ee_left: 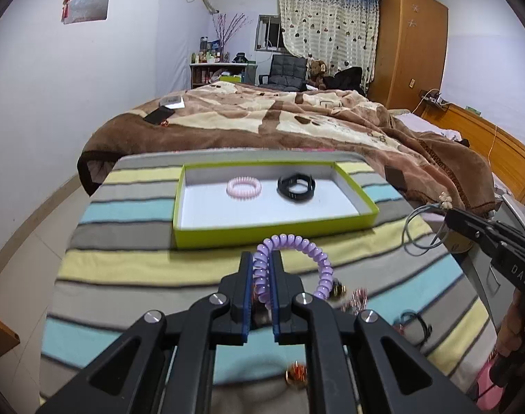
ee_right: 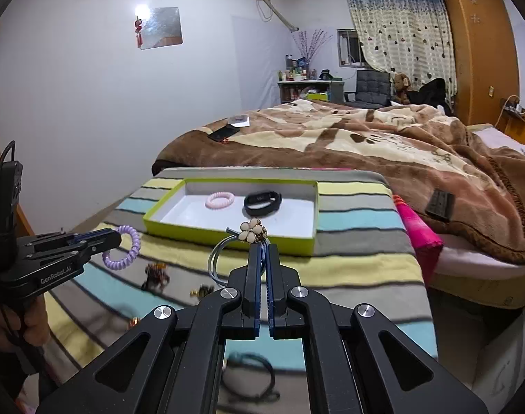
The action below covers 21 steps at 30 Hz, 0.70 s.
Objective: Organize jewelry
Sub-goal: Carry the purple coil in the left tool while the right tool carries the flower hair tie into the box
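Worktop [ee_left: 131,265] covered in soft striped cloth: grey, yellow, pale blue bands. On it, a shallow cardboard tray [ee_left: 272,233] with lime walls and a white floor, holding a pink coiled hair tie [ee_left: 243,187] and a black wristband [ee_left: 295,187], apart from each other.

Left tongs [ee_left: 261,258] closed on a glossy purple coiled hair tie [ee_left: 297,262]; its loop arcs to the right, just short of the tray's near wall.

Right tongs [ee_right: 262,250] closed on a thin wire bangle [ee_right: 218,258] with a cream petal-shaped flower charm [ee_right: 251,231], raised at the tray's near edge.

Small blurred trinkets [ee_right: 155,274] lie on the cloth.
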### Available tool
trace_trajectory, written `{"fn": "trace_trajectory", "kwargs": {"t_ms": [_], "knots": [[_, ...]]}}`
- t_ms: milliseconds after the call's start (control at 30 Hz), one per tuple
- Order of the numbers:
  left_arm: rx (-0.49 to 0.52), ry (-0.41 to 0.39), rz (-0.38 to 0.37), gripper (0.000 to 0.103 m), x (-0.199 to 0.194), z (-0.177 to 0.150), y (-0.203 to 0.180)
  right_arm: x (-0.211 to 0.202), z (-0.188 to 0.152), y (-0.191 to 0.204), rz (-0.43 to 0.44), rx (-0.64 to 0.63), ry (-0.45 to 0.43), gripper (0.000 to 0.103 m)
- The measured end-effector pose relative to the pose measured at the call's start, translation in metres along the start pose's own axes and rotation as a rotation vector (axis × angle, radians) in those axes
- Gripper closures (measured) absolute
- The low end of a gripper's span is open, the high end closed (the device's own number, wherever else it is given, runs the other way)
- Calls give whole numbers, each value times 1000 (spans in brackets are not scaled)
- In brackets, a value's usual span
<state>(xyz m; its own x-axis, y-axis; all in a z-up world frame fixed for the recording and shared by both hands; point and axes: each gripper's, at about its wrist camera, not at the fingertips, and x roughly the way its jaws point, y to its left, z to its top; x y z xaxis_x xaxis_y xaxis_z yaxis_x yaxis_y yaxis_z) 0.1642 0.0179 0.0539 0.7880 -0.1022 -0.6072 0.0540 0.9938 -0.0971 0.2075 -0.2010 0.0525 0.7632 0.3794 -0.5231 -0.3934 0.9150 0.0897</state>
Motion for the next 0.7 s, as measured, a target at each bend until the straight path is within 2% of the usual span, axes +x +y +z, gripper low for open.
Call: {"fn": "trace_trajectory", "kwargs": {"t_ms": [433,700], "knots": [[-1,-1,65,93,61,52,31,70,46,-12,-11,-19,30,101],[-15,36,101,93,107,68,50,128,60,-29,-41,1,102,101]]}}
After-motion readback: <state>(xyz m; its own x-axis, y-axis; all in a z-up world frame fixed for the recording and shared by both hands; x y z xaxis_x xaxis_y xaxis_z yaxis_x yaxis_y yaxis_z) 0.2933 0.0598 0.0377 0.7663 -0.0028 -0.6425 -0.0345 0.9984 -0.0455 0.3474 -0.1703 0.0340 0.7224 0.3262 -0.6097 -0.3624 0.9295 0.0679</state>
